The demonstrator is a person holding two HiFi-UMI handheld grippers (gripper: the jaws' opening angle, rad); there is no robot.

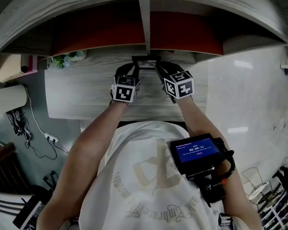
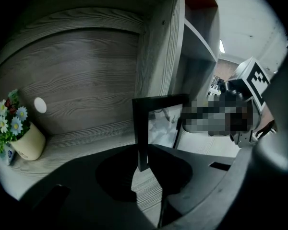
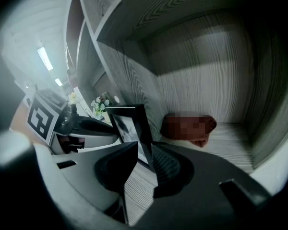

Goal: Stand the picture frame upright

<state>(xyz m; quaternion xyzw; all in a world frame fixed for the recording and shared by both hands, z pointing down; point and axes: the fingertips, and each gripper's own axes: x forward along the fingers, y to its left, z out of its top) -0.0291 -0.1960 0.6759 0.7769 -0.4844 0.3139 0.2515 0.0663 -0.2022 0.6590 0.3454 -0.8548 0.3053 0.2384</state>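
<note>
**Frame held upright at both side edges**

The dark fingers (image 2: 101, 190) of the left gripper (image 2: 143, 153) are closed on the left upright bar of a black rectangular picture frame (image 2: 142, 123), which runs down between them. The fingers (image 3: 115, 169) of the right gripper (image 3: 145, 150) are likewise closed narrowly on the frame's opposite side edge, with the glazed front seen at an angle in the right gripper view. The frame is held upright between the two grippers, its top bar level. Whether its lower edge touches the surface below cannot be told.

The frame is placed over a grey wood-grain shelf bench (image 1: 81, 97), just in front of the vertical grey wooden divider (image 1: 145, 23) that splits the shelving into two compartments. In the head view both grippers are seen side by side, their marker cubes near the bench's front edge.

Well to the left, in the left compartment, a cream pot of small white and blue flowers (image 2: 25, 140) stands on the bench near the back panel.

A black device with a blue lit screen (image 1: 197, 151) is strapped on the person's right forearm.
</note>
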